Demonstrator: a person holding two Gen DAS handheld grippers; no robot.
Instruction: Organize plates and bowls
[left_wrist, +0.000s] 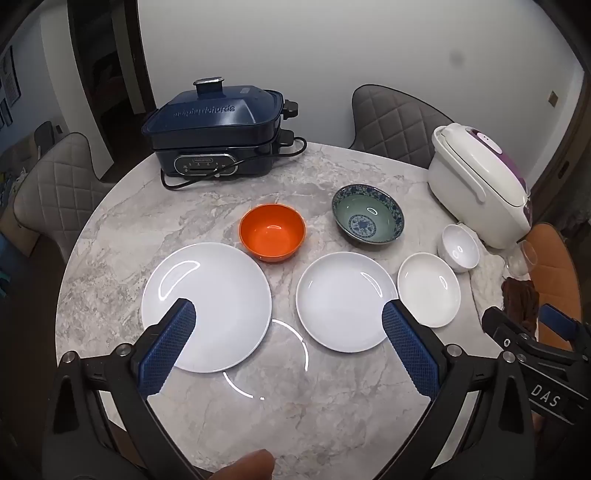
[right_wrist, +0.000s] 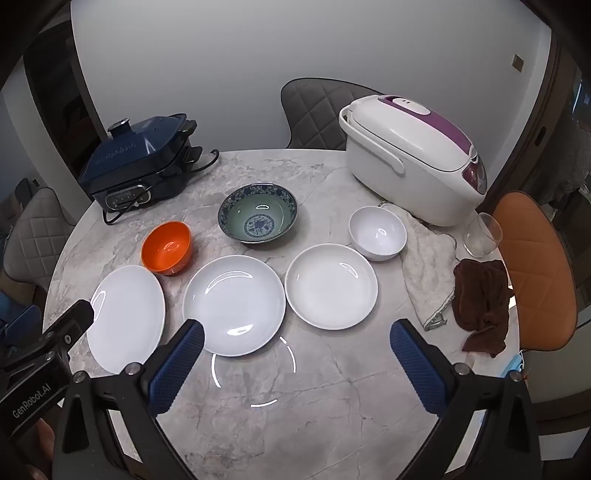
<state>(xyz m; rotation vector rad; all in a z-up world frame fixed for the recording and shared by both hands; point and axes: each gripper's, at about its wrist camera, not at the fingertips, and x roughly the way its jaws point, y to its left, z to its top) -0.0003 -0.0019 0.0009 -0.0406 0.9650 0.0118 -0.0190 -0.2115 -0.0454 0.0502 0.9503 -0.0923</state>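
— Three white plates in a row on the marble surface (left_wrist: 332, 417): large plate (left_wrist: 207, 306), medium plate (left_wrist: 341, 301), small plate (left_wrist: 428, 290). Three bowls behind: orange bowl (left_wrist: 272, 232), blue-patterned bowl (left_wrist: 367, 218), white bowl (left_wrist: 460, 248).

— And the jaws?

— Left gripper (left_wrist: 288, 354) and right gripper (right_wrist: 297, 365) both spread wide, empty, over the plates' near edges. "DAS" and "GenRobot.AI" are printed on them.
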